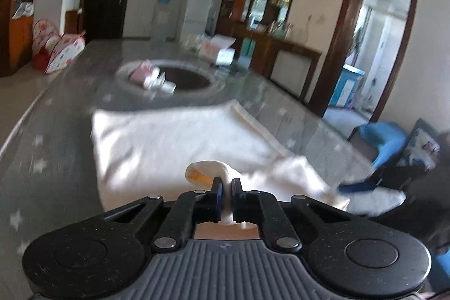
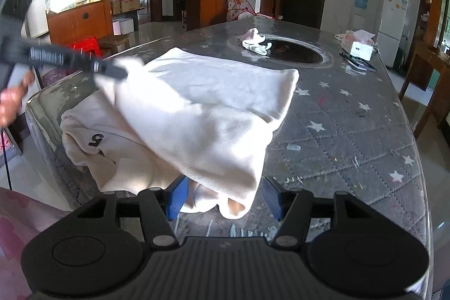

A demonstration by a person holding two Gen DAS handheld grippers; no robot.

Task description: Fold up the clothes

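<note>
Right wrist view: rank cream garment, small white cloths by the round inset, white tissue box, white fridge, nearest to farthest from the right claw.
1. cream garment, its hem between the open right claw fingers
2. small white cloths, mid-table, at the round inset's left rim
3. white tissue box, far right of table
4. white fridge, by the back wall

The only mark I can read is a dark figure on the cream garment, near its left fold in my right wrist view: a "6" or "9", orientation unclear. Lettering on the left gripper arm is too blurred.
</note>
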